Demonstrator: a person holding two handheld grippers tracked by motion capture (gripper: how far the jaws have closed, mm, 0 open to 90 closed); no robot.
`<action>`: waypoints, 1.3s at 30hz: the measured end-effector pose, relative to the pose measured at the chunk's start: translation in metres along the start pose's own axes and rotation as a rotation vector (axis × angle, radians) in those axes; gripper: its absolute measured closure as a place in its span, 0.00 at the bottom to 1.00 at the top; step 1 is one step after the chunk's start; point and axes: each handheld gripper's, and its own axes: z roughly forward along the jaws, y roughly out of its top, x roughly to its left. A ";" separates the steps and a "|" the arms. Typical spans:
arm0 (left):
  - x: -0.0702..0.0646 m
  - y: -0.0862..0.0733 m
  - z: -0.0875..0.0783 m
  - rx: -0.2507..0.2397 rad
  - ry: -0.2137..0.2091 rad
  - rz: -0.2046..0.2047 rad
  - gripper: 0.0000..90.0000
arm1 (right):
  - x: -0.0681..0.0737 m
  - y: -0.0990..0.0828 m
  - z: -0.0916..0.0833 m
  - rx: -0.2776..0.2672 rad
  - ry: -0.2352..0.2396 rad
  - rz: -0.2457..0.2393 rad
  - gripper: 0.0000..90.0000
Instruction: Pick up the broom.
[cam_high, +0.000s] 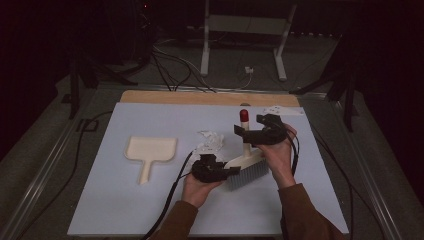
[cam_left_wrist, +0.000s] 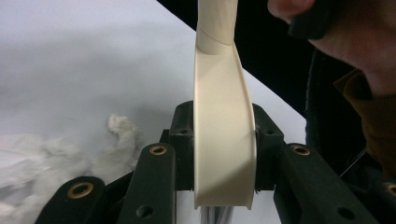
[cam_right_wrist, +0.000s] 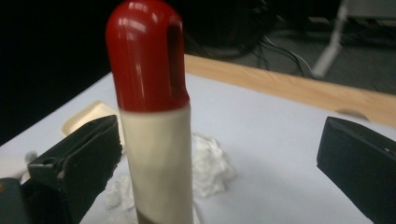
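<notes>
A hand brush with a cream back, grey bristles and an upright cream handle capped in red is held just above the white table top. My left gripper is shut on the brush's cream back, one jaw on each side. My right gripper stands open around the handle below the red cap. The handle is close to one jaw and far from the other. A cream dustpan lies flat at the left. Crumpled white paper lies behind the brush.
The same crumpled paper lies left of the brush in the left gripper view, and behind the handle in the right gripper view. A small white scrap lies near the table's far wooden edge. Cables trail from both grippers.
</notes>
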 end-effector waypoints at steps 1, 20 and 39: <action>0.000 0.002 -0.006 -0.005 0.003 0.009 0.78 | 0.000 0.000 0.000 -0.008 0.006 -0.012 0.00; 0.018 0.011 -0.052 -0.026 0.046 0.057 0.78 | 0.010 0.007 -0.007 -0.054 0.128 -0.076 0.00; 0.041 0.021 -0.098 -0.050 0.068 0.115 0.78 | 0.018 0.003 0.021 0.087 0.291 -0.146 0.00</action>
